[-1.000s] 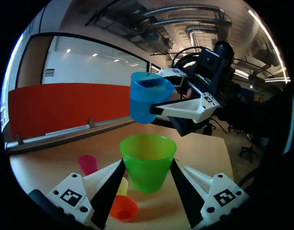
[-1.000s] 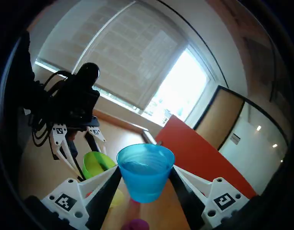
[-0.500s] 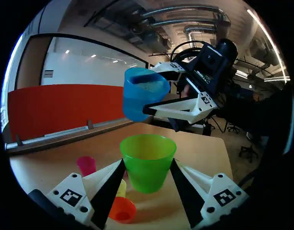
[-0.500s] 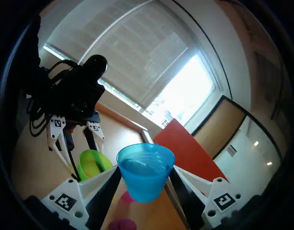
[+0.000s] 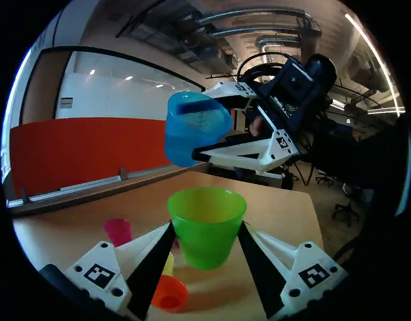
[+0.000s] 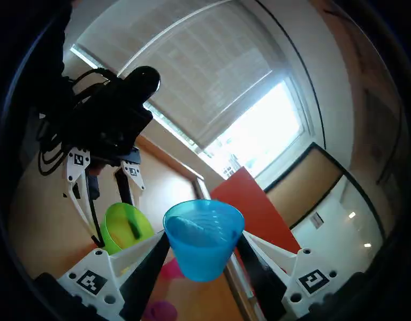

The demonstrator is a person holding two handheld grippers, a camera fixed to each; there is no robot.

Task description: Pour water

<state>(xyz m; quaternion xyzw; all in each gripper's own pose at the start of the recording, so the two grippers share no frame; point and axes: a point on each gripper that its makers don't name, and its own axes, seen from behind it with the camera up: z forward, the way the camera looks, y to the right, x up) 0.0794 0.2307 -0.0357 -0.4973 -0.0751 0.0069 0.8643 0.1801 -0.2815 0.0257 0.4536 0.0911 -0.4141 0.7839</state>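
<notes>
Left gripper view, left to right: small pink cup [image 5: 118, 231], yellow cup [image 5: 170, 262] and orange cup [image 5: 169, 293] sit on the table [image 5: 280, 214] at 8 o'clock of the green cup [image 5: 207, 243], outside the pour line. Left gripper [image 5: 205, 226] clamps the green cup between both fingers, upright. We judge it is held as a steady receiver. We cannot tell whether it rests on the table. At 12 o'clock above hangs the blue cup [image 5: 195, 128], tipped so its mouth faces the green rim, with the right gripper [image 6: 203, 238] pinching its sides from 2 o'clock. In the right gripper view, water banks toward the lower lip. We see no stream, so we judge the pour is just starting.
</notes>
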